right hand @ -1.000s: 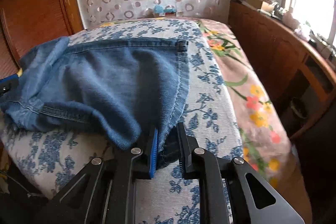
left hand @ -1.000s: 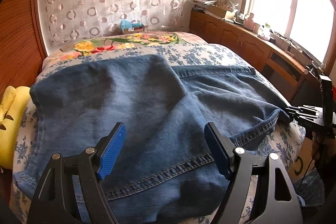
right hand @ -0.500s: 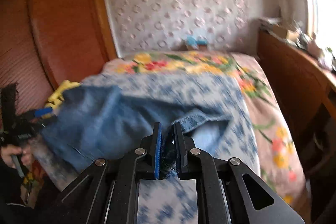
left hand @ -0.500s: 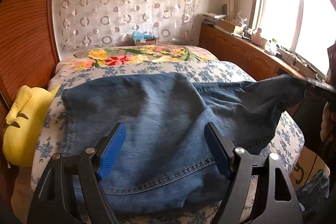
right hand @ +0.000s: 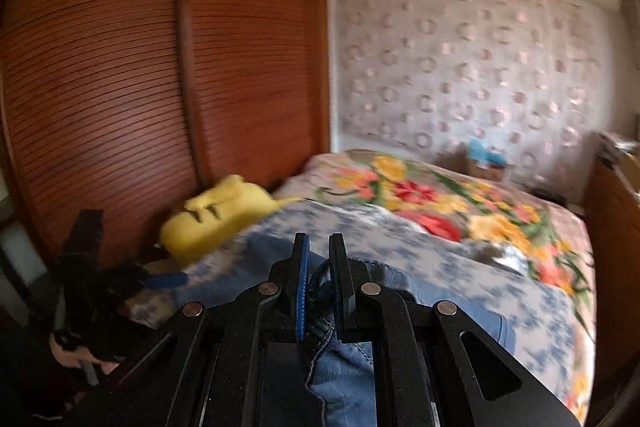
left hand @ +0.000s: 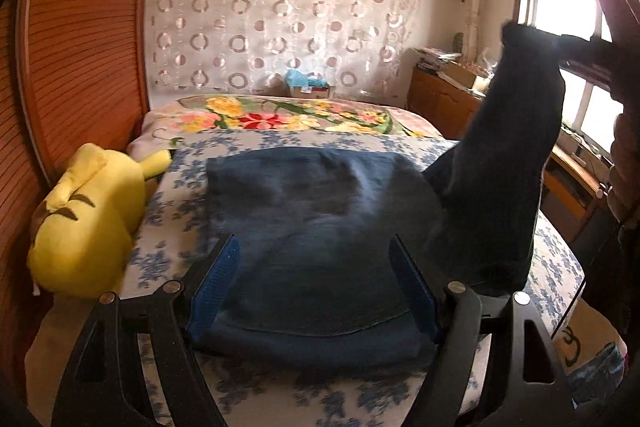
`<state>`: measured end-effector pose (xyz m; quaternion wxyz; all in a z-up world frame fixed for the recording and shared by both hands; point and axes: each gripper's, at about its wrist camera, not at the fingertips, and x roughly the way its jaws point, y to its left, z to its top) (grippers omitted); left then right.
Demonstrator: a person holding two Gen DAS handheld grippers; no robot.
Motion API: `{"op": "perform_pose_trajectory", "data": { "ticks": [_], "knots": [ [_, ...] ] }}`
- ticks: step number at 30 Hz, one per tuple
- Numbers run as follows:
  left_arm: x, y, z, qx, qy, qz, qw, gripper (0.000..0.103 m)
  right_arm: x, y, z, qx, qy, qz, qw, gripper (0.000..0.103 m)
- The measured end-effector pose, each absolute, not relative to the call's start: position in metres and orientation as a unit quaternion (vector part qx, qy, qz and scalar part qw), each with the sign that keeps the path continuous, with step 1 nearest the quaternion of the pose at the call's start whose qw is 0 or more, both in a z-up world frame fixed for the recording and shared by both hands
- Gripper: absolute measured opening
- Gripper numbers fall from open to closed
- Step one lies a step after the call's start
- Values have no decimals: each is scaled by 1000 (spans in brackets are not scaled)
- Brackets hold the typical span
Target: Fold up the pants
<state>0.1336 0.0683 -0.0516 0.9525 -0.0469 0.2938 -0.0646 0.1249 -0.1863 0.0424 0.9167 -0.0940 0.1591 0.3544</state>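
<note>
Blue denim pants [left hand: 320, 227] lie on the bed, partly folded. My left gripper [left hand: 312, 283] is open and hovers just above their near edge, holding nothing. My right gripper [right hand: 318, 267] is shut on a hem of the pants [right hand: 320, 315] and lifts that part high; in the left wrist view the raised leg [left hand: 516, 155] hangs from the right gripper [left hand: 576, 47] at the upper right. The left gripper [right hand: 120, 279] shows at the left of the blurred right wrist view.
The bed [left hand: 180, 195] has a blue-flowered sheet and a bright floral blanket [left hand: 280, 115] at the far end. A yellow plush toy [left hand: 88, 219] lies at the bed's left edge by the wooden wardrobe [right hand: 160, 67]. A wooden cabinet [left hand: 448, 99] runs under the window on the right.
My right gripper has lifted the held pant leg high above the bed and swung left. My left gripper has pulled back, staying open.
</note>
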Motion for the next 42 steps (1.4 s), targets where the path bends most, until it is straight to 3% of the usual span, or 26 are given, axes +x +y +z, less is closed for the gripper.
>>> {"op": "perform_pose_trajectory", "data": {
  "ticks": [7,13,18,20,26,37,38,39,40,42],
  "knots": [
    [132,90,-60,-59,298,-49,951,78,155,-152,36,-108,193,392,893,10],
    [137,92,-69,-62,307,-51,948,78,173,-145,38,-102,212,363,902,27],
    [143,87,-75,-61,315,-57,945,78,157,-133,28,-114,223,337,908,35],
    [147,85,-78,-60,321,-59,943,78,158,-134,20,-118,235,325,908,43],
    [162,81,-86,-52,335,-65,939,78,167,-133,3,-105,280,314,901,47],
    [173,70,-102,-41,367,-82,926,35,161,-117,-12,-118,338,314,879,47],
    [172,69,-101,-41,366,-83,926,26,163,-115,-12,-120,343,315,877,45],
    [170,68,-100,-44,362,-86,927,12,163,-112,-12,-119,347,320,873,34],
    [165,70,-95,-52,350,-84,932,12,165,-111,-11,-117,351,328,869,3],
    [155,72,-81,-66,320,-85,941,11,167,-106,-5,-105,358,352,858,4]
  ]
}}
